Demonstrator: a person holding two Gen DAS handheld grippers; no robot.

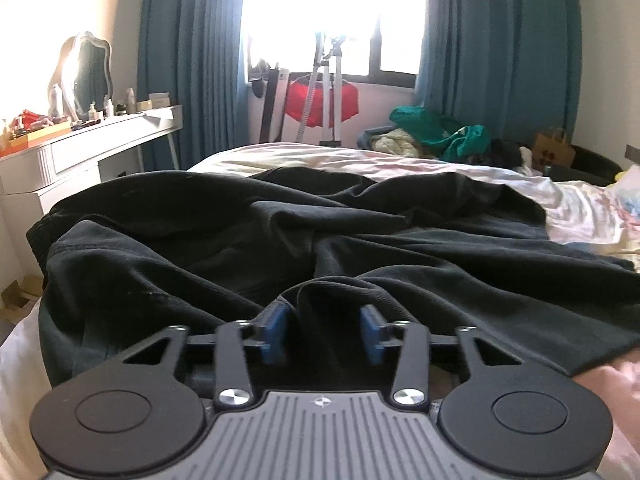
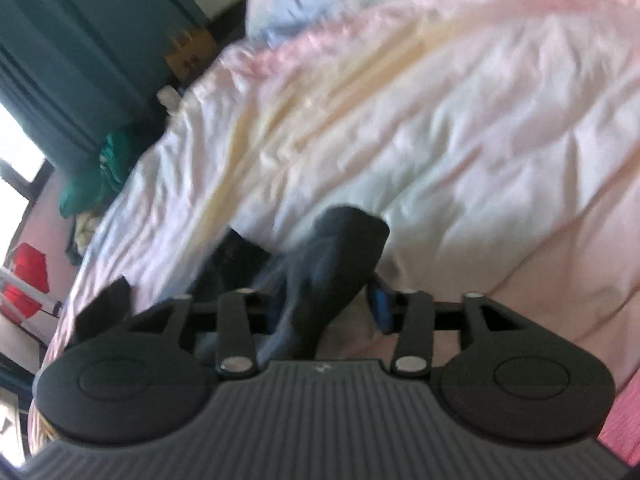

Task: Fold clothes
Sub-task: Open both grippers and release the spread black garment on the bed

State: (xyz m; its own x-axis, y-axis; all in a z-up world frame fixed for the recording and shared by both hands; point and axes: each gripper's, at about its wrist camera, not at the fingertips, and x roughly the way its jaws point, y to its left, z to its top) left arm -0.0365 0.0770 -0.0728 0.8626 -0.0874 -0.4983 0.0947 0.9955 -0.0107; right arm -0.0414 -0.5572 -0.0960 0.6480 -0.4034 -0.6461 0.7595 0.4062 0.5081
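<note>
Beyond my left gripper [image 1: 326,330], jaws apart astride a loose fold, black garment [image 1: 280,240] sprawls crosswise on bed [image 1: 440,164], dresser [image 1: 80,148] beside; right gripper [image 2: 326,312] released, cloth between.

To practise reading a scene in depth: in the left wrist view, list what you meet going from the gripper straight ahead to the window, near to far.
left gripper → black garment → pale bedsheet → red item behind the tripod → bright window.
</note>
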